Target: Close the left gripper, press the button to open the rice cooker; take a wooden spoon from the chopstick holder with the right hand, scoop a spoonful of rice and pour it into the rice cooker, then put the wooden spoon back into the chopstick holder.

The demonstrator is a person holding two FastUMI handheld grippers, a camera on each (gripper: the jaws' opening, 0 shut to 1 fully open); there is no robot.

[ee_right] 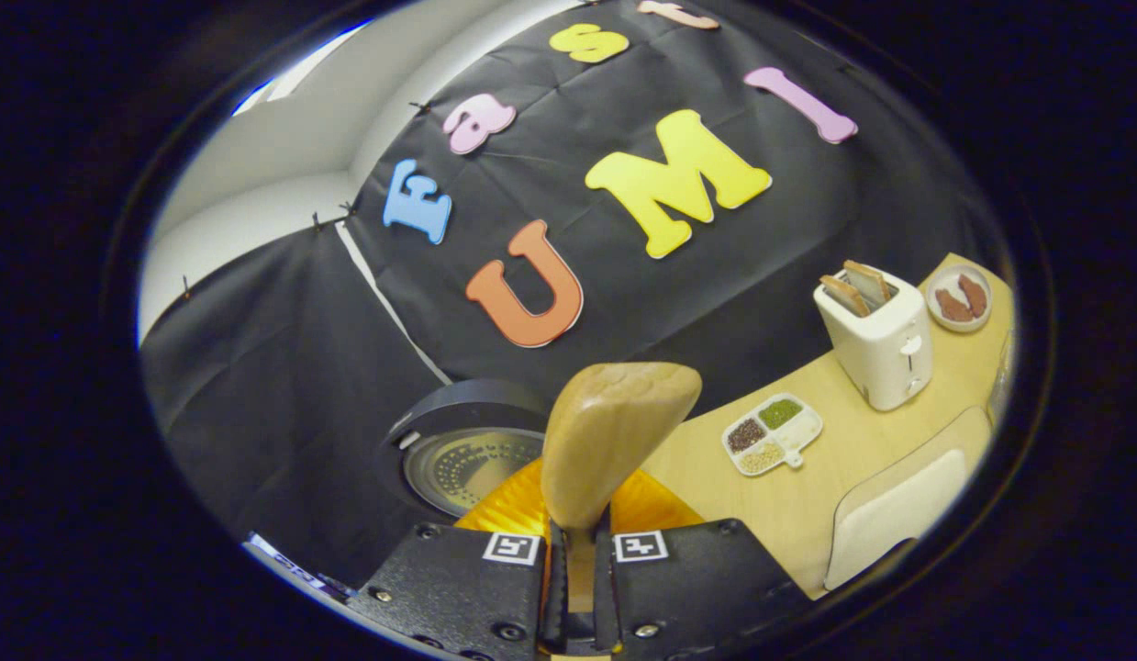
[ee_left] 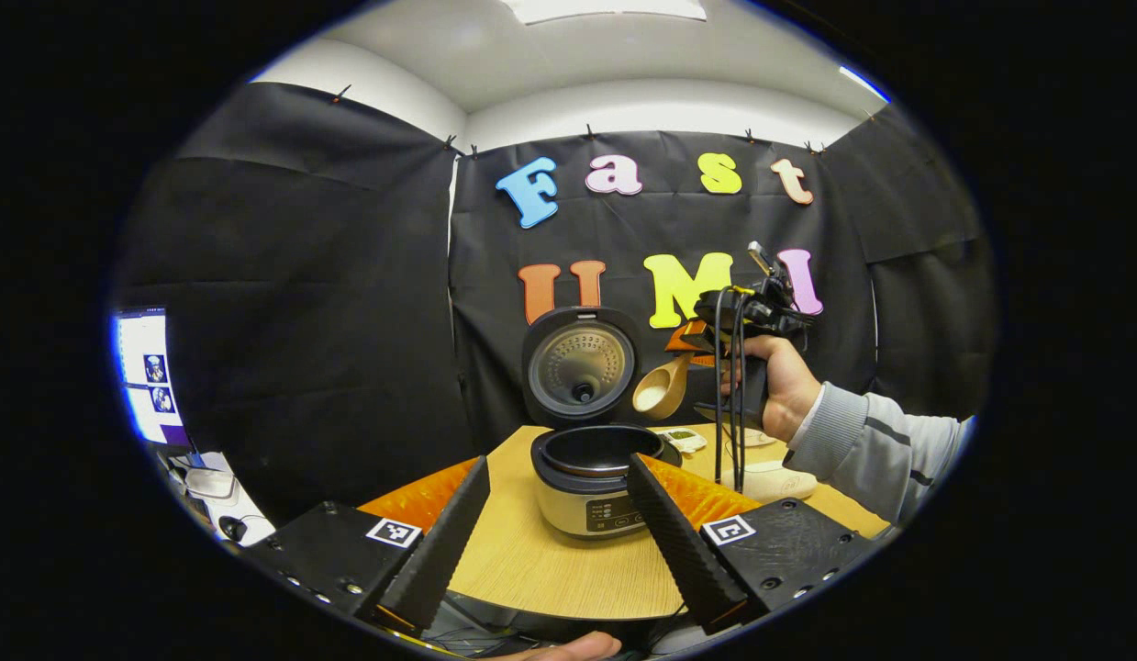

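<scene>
Two grippers in frame: right gripper (ee_right: 577, 588) clamped on the wooden spoon (ee_right: 614, 436) handle; left gripper (ee_left: 557, 523) fingers spread wide, holding nothing.
Spoon bowl (ee_left: 660, 390) carried white rice, raised beside the upright lid (ee_left: 579, 365), above and right of the open rice cooker (ee_left: 591, 482) on the table (ee_left: 531, 560). Sectioned grain dish (ee_right: 772, 433) and toaster (ee_right: 880, 344) stood farther right.

We find the rice cooker (ee_left: 591, 487) standing on the wooden table, lid (ee_left: 580, 365) raised upright and the dark inner pot (ee_left: 600, 450) exposed. Its body is pale metal with a dark control panel on the front. The wooden spoon (ee_left: 661, 387) hangs in the air just right of the lid, bowl tilted, holding white rice (ee_left: 653, 397). In the right gripper view, the spoon's rounded back faces us, handle clamped below.
</scene>
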